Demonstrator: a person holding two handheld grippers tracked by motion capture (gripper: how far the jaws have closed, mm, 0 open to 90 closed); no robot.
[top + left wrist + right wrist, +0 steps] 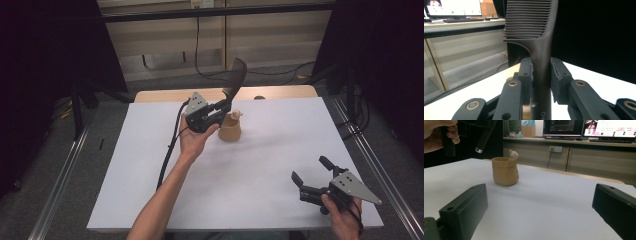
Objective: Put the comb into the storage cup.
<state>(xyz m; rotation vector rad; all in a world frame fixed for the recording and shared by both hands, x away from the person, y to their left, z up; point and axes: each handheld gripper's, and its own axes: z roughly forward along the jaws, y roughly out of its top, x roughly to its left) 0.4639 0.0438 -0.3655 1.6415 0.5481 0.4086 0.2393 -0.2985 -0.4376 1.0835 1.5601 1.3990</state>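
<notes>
We judge the comb (541, 50) light, stiff, slick: left gripper (220, 111) fingers (525, 75) clamp its handle above the pot (230, 131); right gripper (312, 175) gapes, empty.

A white table (260, 165) stood on a grey floor (115, 135), with a strip of bare wood (280, 92) showing along its far edge. Behind it ran a long beige counter (579, 152) bearing a wall socket (555, 149), and black cables (200, 65) trailed down to the floor there. Monitors (609, 128) glowed on the counter beside a keyboard (614, 141). Dark curtains (45, 50) hung on either side.
</notes>
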